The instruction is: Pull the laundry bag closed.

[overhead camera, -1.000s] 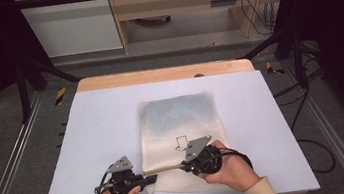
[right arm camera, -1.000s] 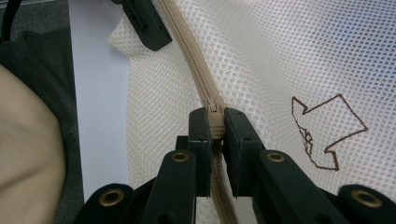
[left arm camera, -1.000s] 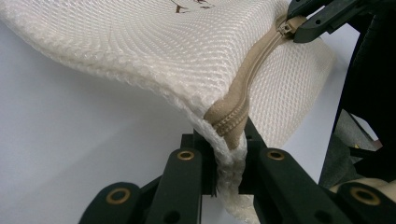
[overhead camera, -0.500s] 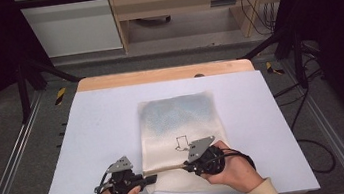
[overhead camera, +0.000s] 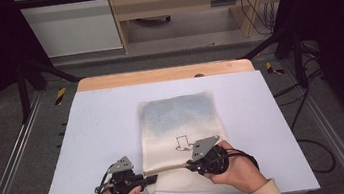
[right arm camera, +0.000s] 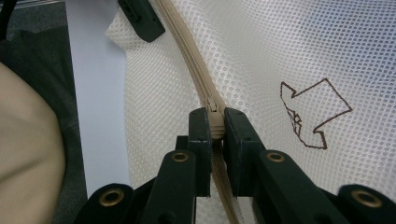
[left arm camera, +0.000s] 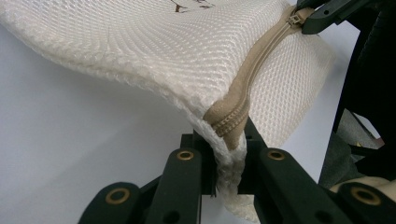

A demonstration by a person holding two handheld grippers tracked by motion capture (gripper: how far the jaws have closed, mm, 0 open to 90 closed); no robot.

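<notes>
White table carries a mesh bag; left hand-held gripper clamps its zipper end, right hand-held gripper pinches the zipper pull.

A white table with a pale wooden strip along its far edge stands on a grey carpeted floor. Metal rails run along the floor on the left and right of the table, and black frame struts slant down at both far corners. Beyond the table stand a white cabinet on the left and a light wooden desk to its right, with black cables hanging at the desk's right end. The far left and right sides lie in darkness.
</notes>
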